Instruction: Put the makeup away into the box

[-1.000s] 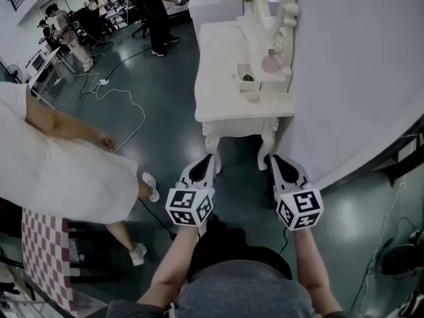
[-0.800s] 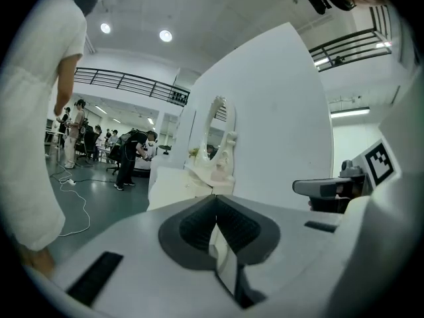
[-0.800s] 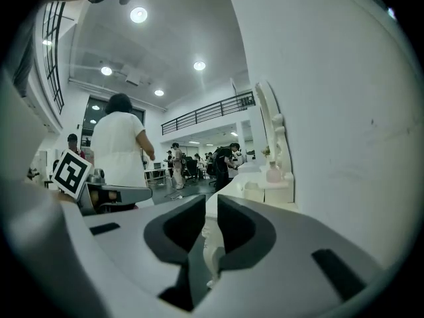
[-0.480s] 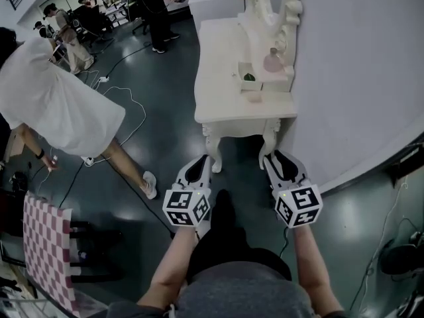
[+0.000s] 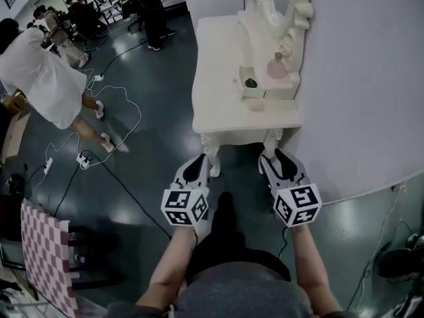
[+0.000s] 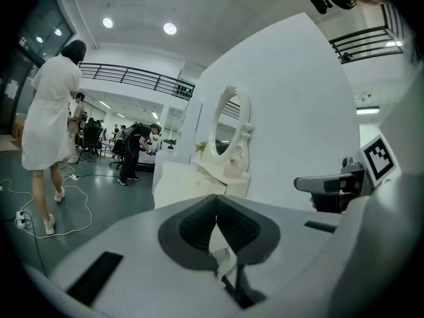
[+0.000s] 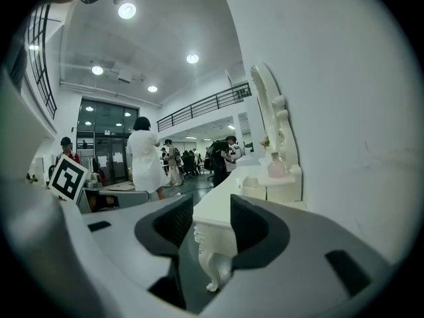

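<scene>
Two grippers are hovering at the bottom centre of the head view, both aiming up-frame. The left gripper (image 5: pixel 197 169) is sitting clenched on nothing. The right gripper (image 5: pixel 283 166) is opening its jaws, nothing between them, with only a carved table leg (image 7: pixel 211 260) showing beyond. Neither is touching the white dressing table (image 5: pixel 218 78), whose long axis is running away up-frame. The box (image 5: pixel 250 85) is sitting on the top's right half, and the pink bottle (image 5: pixel 277 65), likely the makeup, is standing just beyond it under the mirror (image 5: pixel 288 5). Both are lying almost straight up-frame of the right gripper, the nearer one, with the table's front edge intervening. Farther off, cables (image 5: pixel 116 111) are trailing across the floor, and a person in white (image 5: pixel 43 78) is standing mid-step at upper left.
</scene>
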`<state>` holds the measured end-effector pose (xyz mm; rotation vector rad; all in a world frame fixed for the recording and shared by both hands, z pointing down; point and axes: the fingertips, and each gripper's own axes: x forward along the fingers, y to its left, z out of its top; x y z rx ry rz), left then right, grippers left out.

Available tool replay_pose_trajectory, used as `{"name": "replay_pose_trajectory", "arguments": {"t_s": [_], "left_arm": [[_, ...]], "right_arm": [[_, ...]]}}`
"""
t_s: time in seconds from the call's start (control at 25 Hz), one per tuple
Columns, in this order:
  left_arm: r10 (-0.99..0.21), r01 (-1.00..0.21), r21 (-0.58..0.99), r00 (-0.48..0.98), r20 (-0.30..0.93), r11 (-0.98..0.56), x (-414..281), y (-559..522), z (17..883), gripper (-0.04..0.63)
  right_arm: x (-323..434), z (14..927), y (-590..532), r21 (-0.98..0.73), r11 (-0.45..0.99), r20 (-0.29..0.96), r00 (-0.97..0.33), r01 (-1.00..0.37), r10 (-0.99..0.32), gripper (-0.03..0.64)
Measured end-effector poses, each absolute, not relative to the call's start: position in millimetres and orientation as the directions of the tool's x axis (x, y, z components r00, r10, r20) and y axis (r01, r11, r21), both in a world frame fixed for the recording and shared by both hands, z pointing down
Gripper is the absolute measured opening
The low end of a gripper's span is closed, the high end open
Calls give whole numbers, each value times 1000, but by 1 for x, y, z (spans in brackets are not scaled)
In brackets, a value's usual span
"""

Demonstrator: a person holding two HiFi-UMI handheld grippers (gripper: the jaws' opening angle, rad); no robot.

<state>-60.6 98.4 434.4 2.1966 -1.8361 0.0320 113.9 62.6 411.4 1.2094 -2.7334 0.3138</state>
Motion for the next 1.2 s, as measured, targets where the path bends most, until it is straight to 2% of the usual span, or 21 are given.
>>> {"name": "replay_pose_trajectory", "arguments": {"t_s": [0.44,1.2], "left_arm": [[-952,-963,210,216,218,-170,-105,8,445,6],[-912,-932,261,319,258,-252,-149,-109,470,6]], "right_arm": [[79,433,-27,-147,609,268,-623,-780,-734,206],[54,469,-132,-68,466,395,-452,-882,-800,253]]}}
